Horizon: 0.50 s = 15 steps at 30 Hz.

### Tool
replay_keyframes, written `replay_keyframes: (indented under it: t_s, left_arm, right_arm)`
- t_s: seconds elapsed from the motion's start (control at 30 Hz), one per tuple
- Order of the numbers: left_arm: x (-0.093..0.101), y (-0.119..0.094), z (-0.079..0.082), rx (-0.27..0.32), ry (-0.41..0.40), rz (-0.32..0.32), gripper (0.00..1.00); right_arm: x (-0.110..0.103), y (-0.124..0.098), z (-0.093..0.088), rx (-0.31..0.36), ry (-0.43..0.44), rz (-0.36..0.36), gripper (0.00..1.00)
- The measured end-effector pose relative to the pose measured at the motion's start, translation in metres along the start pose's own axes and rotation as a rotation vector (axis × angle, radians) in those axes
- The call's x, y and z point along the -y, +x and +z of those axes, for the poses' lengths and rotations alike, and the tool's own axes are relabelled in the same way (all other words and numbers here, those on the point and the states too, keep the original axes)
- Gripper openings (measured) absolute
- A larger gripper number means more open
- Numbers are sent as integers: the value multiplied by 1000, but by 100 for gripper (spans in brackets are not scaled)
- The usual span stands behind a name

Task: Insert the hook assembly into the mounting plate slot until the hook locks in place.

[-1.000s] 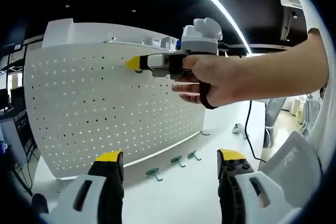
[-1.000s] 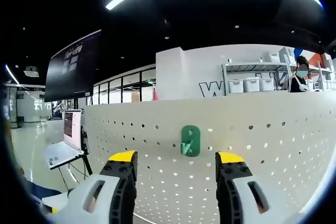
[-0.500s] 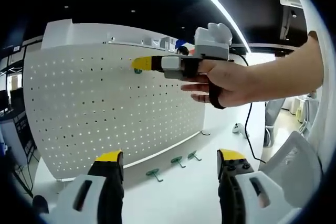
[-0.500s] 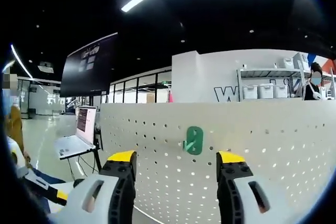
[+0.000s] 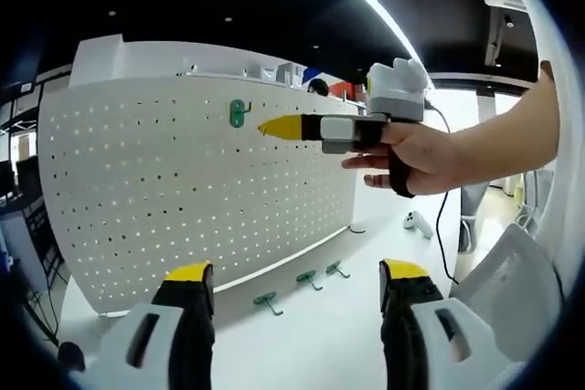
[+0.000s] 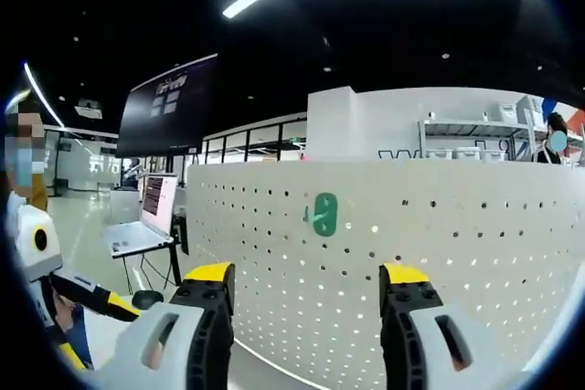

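Dark ceiling with a long curved light strip hangs over the room, and your white table (image 5: 302, 335) is smooth and bare-looking around a tall, white pegboard (image 5: 183, 198) dotted with rows of small round holes. A green plastic hook (image 5: 238, 114), flat-backed with a short prong, sits seated in the pegboard near its top edge; it is also seen straight ahead in your right gripper view (image 6: 324, 215). Three more green hooks (image 5: 302, 288) lie on the table at the board's foot. Your right gripper (image 5: 274, 127) is held just beside the mounted hook, apart from it. Your left gripper (image 5: 297, 280) stands wide, holding nothing, as does the right (image 6: 306, 282).
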<state>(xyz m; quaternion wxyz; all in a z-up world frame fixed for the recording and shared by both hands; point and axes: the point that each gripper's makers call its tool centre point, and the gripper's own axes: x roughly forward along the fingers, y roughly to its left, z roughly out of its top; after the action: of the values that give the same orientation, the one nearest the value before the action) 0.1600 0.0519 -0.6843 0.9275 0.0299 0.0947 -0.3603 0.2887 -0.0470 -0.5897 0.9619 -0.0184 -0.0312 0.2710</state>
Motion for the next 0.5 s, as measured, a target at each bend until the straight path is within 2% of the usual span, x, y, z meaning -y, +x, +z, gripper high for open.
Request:
replay_keyframes:
  t_s: [0.5]
  left_arm:
    - [-2,-4,-7,-24,2,10,77]
  right_arm:
    - [6,-39,-25,-41,12,-3,66]
